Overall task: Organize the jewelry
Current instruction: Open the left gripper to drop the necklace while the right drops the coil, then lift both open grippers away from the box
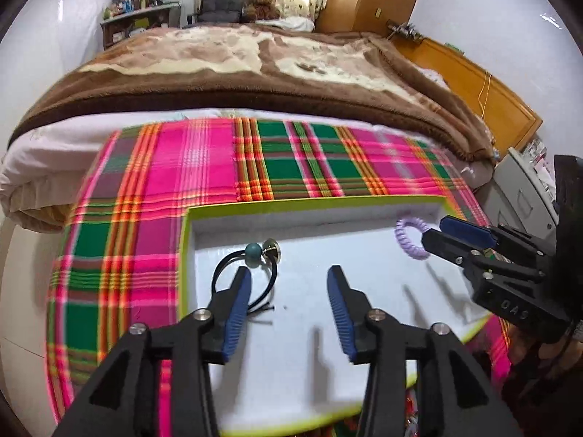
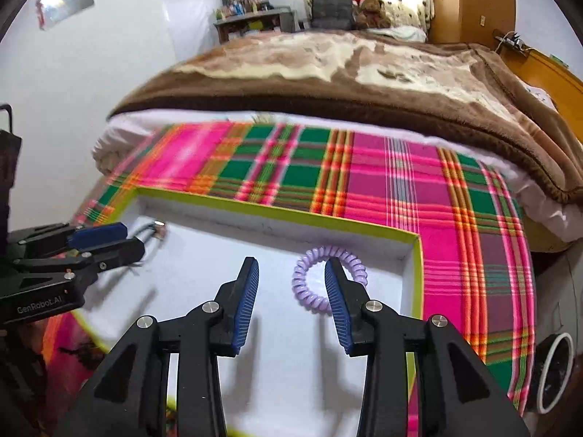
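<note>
Both claws gape wide and hold nothing over the tray (image 2: 415,255); the purple coil (image 2: 329,279) lies flat in its far right corner, the black tie (image 1: 245,273) with 2 beads near the left wall; the right claw (image 2: 291,284) is nearer the coil, its right finger overlapping the ring; the left claw (image 1: 289,293) has the tie just at its left finger

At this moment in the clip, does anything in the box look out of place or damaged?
Nothing stands out. The black hair tie with its beads and the purple coil tie lie flat inside the white box, apart from each other. Both hand-held grippers are open over them.
</note>
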`<state>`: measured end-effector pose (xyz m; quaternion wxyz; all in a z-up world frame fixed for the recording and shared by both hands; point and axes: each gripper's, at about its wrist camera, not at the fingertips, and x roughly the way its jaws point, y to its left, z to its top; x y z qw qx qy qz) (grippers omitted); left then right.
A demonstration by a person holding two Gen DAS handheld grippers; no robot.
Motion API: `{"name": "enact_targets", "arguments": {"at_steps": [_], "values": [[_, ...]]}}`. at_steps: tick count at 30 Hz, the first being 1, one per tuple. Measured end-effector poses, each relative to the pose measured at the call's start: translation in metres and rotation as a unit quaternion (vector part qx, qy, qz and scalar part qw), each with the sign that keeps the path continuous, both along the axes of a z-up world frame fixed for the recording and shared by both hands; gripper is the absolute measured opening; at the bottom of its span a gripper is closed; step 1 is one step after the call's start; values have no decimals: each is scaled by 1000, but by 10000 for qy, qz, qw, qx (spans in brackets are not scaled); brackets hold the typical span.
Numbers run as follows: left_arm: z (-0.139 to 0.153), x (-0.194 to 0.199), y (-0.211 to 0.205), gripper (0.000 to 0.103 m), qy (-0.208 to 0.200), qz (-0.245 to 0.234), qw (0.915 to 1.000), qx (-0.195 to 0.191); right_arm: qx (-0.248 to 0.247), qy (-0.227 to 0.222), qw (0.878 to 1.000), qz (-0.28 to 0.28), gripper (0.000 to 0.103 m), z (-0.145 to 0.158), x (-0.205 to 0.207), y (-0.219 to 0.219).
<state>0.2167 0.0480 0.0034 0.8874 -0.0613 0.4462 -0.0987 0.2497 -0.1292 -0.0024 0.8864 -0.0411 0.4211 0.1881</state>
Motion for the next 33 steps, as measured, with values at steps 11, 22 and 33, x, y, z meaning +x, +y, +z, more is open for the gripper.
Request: {"name": "enact_targets", "arguments": {"at_steps": [11, 22, 33], "values": [[29, -78, 9, 48, -610, 83, 9979, -203, 386, -389, 9983, -214, 39, 26, -83, -49], [20, -134, 23, 56, -621, 332, 9961, -540, 194, 210, 9996, -83, 39, -26, -123, -79], [9, -174, 39, 56, -458, 515, 9949, -741, -64, 268, 9996, 105, 39, -42, -117, -69]]}}
